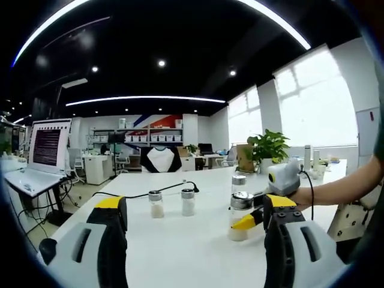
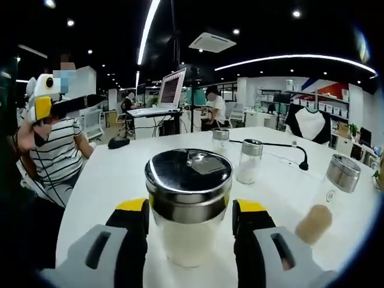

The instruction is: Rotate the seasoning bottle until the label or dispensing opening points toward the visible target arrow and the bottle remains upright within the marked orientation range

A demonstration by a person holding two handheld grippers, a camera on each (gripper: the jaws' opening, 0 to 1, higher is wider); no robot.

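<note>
Left gripper view, working left to right. A laptop (image 1: 45, 153) is sitting open on a side desk off the table's left edge. The left gripper (image 1: 192, 225) is hanging over the near part of the white table (image 1: 198, 240), its jaws standing wide apart with nothing between them. Two small shakers (image 1: 156, 204) (image 1: 188, 201) are standing upright near the table's middle, side by side but apart, with a black cable (image 1: 150, 193) running behind them. Toward the right edge, the right gripper (image 1: 264, 216) is reaching in, held by a hand (image 1: 303, 195), and its yellow-tipped jaws are sitting at the seasoning bottle (image 1: 240, 216). A taller glass bottle (image 1: 239, 183) is standing just behind that one. A potted plant (image 1: 267, 150) is sitting at the far right corner.

Right gripper view. A person in a striped shirt (image 2: 57, 156) is sitting at the left edge of the table (image 2: 108, 174). The right gripper (image 2: 191, 231) is straddling the seasoning bottle (image 2: 188, 204), a jaw on each side of the glass below the steel lid; whether the pads are pressing the glass, I cannot tell. The bottle is standing upright, at the near edge of the table. Two shakers (image 2: 221, 141) (image 2: 249, 161) are standing behind it, apart. At the right, a cork-stoppered bottle (image 2: 327, 201) is leaning.
</note>
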